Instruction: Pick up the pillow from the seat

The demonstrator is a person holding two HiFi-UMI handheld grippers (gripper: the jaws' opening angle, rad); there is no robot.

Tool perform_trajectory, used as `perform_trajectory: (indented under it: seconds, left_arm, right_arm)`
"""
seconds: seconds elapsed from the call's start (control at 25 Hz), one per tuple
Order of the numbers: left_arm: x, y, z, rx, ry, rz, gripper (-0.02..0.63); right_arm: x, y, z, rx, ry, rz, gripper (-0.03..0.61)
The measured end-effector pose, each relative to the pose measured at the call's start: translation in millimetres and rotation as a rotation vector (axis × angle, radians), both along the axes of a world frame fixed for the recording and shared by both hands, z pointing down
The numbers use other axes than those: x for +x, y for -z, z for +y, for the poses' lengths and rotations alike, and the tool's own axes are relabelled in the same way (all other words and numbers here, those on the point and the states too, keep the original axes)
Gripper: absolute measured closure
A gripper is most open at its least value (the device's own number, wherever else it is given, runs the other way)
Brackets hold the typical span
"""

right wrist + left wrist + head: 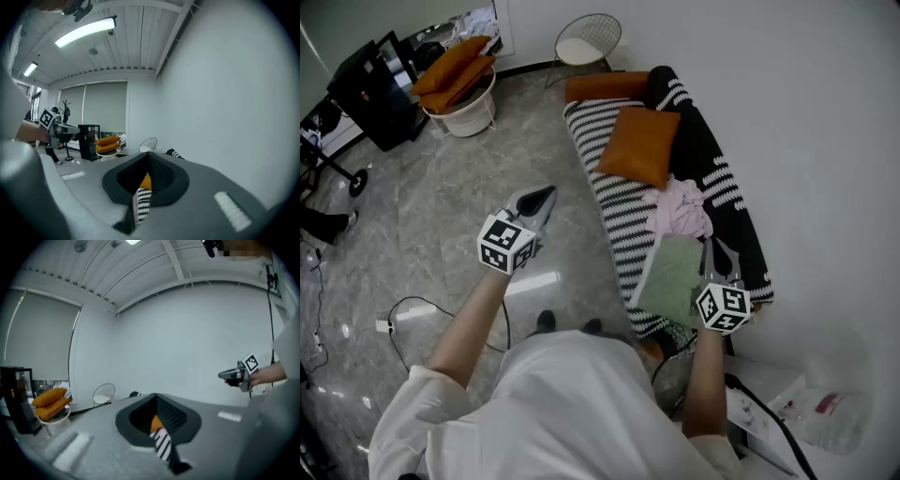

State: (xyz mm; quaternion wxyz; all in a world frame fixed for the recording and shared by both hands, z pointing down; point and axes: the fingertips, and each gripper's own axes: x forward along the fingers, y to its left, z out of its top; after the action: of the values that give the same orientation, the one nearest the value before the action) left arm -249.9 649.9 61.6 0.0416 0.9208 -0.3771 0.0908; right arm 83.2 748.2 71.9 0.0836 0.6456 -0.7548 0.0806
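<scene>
Both tools are clenched and empty. The left gripper [547, 193] hangs over the floor [422, 225], its jaws pressed together with nothing between them; the sofa [619, 220] stands just to its right. The right gripper [710, 246] is likewise shut on nothing and hovers over the near end of the sofa, well apart from the left one.

Right under and just ahead of the right gripper's tips lies a green cloth [670, 274]. Beyond that is a pink cloth [680, 206], bunched on the seat. Farther ahead, past the pink cloth and just beside it, sits the orange pillow [639, 142] on the striped seat. It is ahead and to the left of the right gripper, ahead and to the right of the left one, and touched by neither. Each gripper view shows a bit of orange and stripes beyond its closed jaws.

Behind the pillow, an orange bolster [605, 86] lies across the sofa's far end, and a wire chair [588, 39] stands beyond it. Far ahead and left of the left gripper, a white basket [473, 114] holds orange cushions [450, 67], with a black cabinet [370, 94] beside it.
</scene>
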Motion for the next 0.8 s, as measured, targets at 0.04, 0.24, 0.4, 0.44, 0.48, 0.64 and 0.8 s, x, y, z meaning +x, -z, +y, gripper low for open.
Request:
perform_trajectory:
  seconds: [0.04,0.24,0.4,0.44,0.48,0.64,0.8]
  left_arm:
    - [1,-1,0,0.0,-0.001,-0.002,0.615]
    - [7,-3,-1,-0.001,-0.005,-0.009,0.615]
    - [18,-4,-2,-0.001,-0.002,-0.011,0.615]
    - [20,-5,-2,-0.002,-0.001,-0.011,0.615]
    - [22,-6,-2,-0.002,-0.001,-0.012,0.615]
    - [32,-9,0,-0.005,0.004,-0.017,0.615]
    - [43,-12,3,-0.009,0.015,-0.017,0.615]
  right_arm:
    - [1,-2,0,-0.001,0.001,-0.001,0.575]
    - [6,-3,-2,-0.004,0.0,-0.003,0.575]
    - [15,-3,-4,-0.004,0.011,-0.002,0.575]
    - [17,-4,-5,-0.005,0.013,-0.002,0.575]
    - [19,-5,-5,-0.006,0.013,-0.005,0.575]
    - [30,-8,-6,-0.008,0.013,-0.019,0.575]
    - [42,-9,-7,-0.017,0.027,-0.006,0.575]
